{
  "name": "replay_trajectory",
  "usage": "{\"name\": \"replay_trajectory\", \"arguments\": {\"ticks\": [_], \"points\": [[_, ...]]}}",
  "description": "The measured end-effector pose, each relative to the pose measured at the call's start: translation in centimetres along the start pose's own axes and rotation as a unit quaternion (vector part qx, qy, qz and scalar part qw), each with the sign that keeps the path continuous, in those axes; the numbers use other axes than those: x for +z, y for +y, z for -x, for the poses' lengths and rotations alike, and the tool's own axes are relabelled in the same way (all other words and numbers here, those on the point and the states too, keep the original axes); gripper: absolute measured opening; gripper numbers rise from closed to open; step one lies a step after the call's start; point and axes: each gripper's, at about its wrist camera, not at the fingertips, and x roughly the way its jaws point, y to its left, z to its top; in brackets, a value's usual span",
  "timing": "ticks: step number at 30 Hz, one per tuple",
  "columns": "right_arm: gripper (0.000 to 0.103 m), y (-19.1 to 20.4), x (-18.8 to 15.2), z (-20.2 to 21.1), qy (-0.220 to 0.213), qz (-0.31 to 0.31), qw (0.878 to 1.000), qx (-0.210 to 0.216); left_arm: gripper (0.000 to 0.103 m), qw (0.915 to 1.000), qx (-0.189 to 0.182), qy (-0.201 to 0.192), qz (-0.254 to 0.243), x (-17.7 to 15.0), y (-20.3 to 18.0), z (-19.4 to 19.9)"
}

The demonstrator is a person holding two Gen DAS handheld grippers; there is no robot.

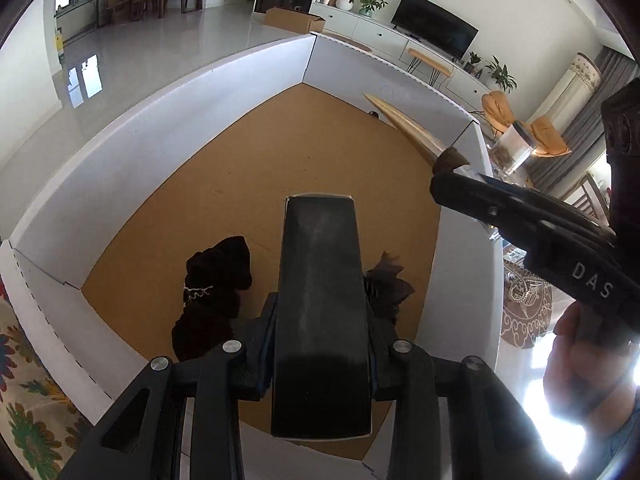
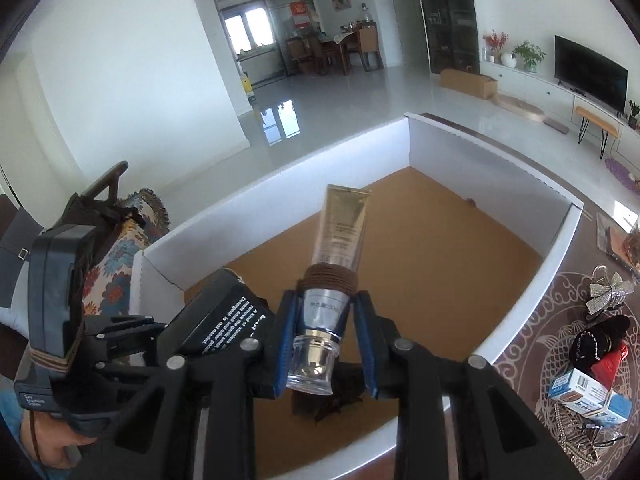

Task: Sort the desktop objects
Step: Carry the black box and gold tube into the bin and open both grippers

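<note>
My left gripper (image 1: 320, 304) is shut on a long black box (image 1: 320, 340), held above a large white carton (image 1: 100, 168) with a brown floor. On that floor lie a black velvet piece with a white chain (image 1: 216, 280) and a dark bow-like item (image 1: 388, 284). My right gripper (image 2: 326, 304) is shut on a gold tube (image 2: 344, 224), gripping its silver cap (image 2: 320, 320), also over the carton (image 2: 440, 140). The tube (image 1: 400, 120) shows in the left wrist view at the carton's right wall. The black box (image 2: 216, 320) shows at the left of the right wrist view.
On the patterned mat right of the carton lie a silver bow (image 2: 608, 292), a black velvet stand (image 2: 600, 340), a red box (image 2: 610, 364) and a blue-and-white box (image 2: 588, 396). A floral cloth (image 2: 116, 264) lies left of the carton. A glass jar (image 1: 516, 148) stands beyond its right wall.
</note>
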Motion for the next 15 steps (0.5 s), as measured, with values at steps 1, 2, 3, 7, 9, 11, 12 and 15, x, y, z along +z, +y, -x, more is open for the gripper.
{"name": "replay_trajectory", "arguments": {"ticks": [1, 2, 3, 7, 9, 11, 12, 15], "points": [[0.036, -0.3, 0.0, -1.2, 0.015, -0.003, 1.0, -0.004, 0.046, 1.0, 0.002, 0.004, 0.002, 0.0, 0.1, -0.3], [0.042, -0.7, 0.0, -2.1, 0.027, -0.01, 1.0, -0.009, 0.056, 1.0, 0.003, 0.008, 0.004, 0.1, 0.0, -0.6], [0.06, -1.1, -0.2, -2.4, 0.029, -0.017, 0.999, -0.009, 0.075, 1.0, 0.003, 0.008, 0.003, 0.1, -0.1, -0.8], [0.077, -2.4, -1.6, -0.3, -0.008, -0.043, 0.999, 0.011, 0.082, 0.9995, 0.021, -0.017, -0.018, -0.4, -1.7, 0.4], [0.083, -3.3, -2.9, 2.2, -0.034, -0.052, 0.998, 0.009, 0.082, 0.9986, 0.025, -0.034, -0.031, -0.8, -3.1, 1.3], [0.087, -4.5, -5.3, 5.5, -0.068, -0.061, 0.996, -0.003, 0.082, 0.9972, 0.017, -0.054, -0.049, -1.6, -5.1, 2.5], [0.092, -5.1, -6.8, 7.2, -0.084, -0.066, 0.994, -0.017, 0.082, 0.9962, 0.01, -0.062, -0.061, -2.0, -6.4, 3.0], [0.101, -7.8, -12.6, 11.6, -0.117, -0.073, 0.987, -0.08, 0.083, 0.9911, -0.021, -0.08, -0.104, -3.8, -11.2, 4.4]]}}
